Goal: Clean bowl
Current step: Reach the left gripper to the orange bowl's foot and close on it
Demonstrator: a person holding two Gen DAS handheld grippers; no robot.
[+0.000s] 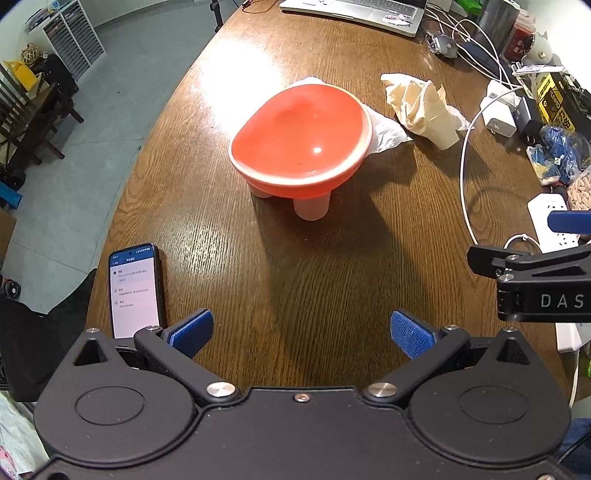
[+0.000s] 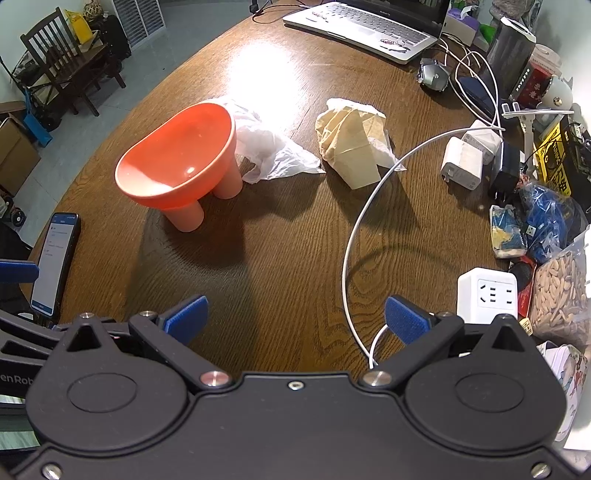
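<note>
An orange bowl (image 1: 301, 138) on short stubby legs stands upright on the wooden table; it also shows in the right wrist view (image 2: 177, 157). A crumpled beige cloth (image 1: 421, 107) lies to its right, also in the right wrist view (image 2: 354, 144). A thin white plastic sheet (image 2: 269, 147) lies behind the bowl. My left gripper (image 1: 301, 332) is open and empty, well short of the bowl. My right gripper (image 2: 295, 319) is open and empty, near the table's front, with the cloth ahead of it. The right gripper's side (image 1: 535, 280) shows at the left wrist view's right edge.
A phone (image 1: 135, 290) with a lit screen lies at the table's left front edge. A white cable (image 2: 354, 236) loops past the right gripper. A power strip (image 2: 487, 293), chargers (image 2: 465, 162), bags and a laptop (image 2: 365, 27) crowd the right and far side.
</note>
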